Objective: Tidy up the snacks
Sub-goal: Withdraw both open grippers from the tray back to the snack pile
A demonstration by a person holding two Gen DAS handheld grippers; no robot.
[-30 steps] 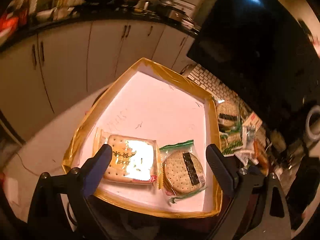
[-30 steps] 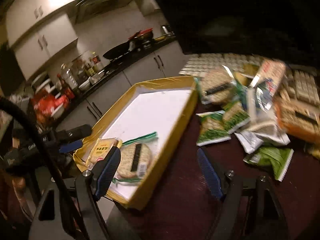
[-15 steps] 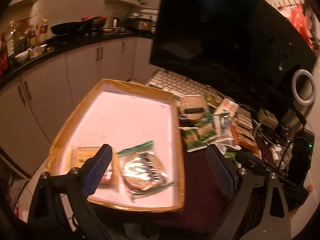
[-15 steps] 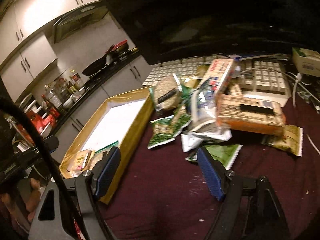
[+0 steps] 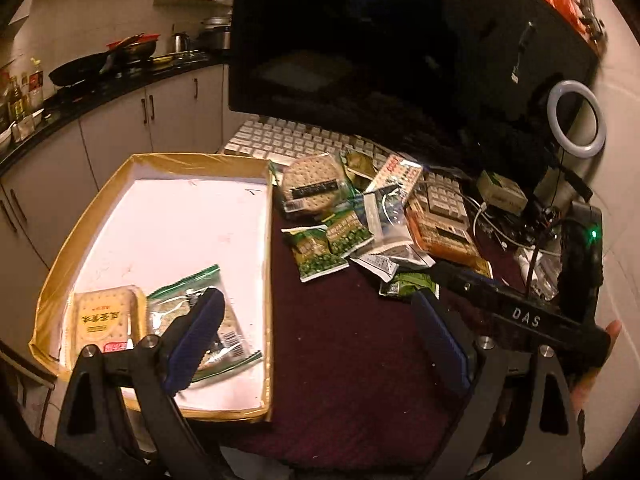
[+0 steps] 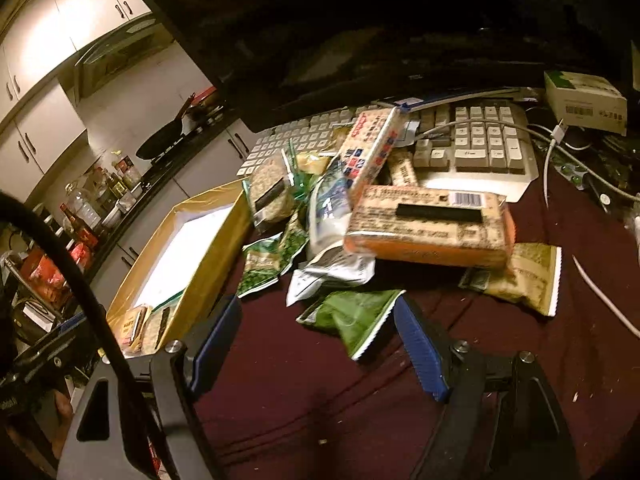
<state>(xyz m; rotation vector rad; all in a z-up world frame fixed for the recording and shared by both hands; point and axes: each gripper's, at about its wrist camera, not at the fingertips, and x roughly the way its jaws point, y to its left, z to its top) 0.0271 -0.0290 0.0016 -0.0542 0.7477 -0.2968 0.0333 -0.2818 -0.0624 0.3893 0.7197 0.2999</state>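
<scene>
A gold-edged white tray [image 5: 160,162] holds a square cracker pack [image 5: 105,320] and a round cracker pack [image 5: 230,332] at its near end. A pile of snack packs lies right of it: a round cracker pack [image 5: 312,190], green pea packs [image 5: 320,254], an orange box [image 6: 428,226], a red-white pack [image 6: 370,148] and a green pack [image 6: 352,318]. My left gripper [image 5: 316,344] is open over the dark red cloth beside the tray. My right gripper [image 6: 320,344] is open just before the green pack, and the tray also shows in the right wrist view [image 6: 208,276].
A white keyboard [image 6: 476,144] lies behind the pile under a large black monitor [image 5: 400,40]. Cables [image 6: 560,132], a small box [image 6: 584,100] and a ring light [image 5: 576,120] sit at the right. Kitchen cabinets [image 5: 120,120] stand beyond the tray.
Both grippers have swung right, from over the tray toward the snack pile. The right gripper has come closer to the green pack. Both stay open and empty.
</scene>
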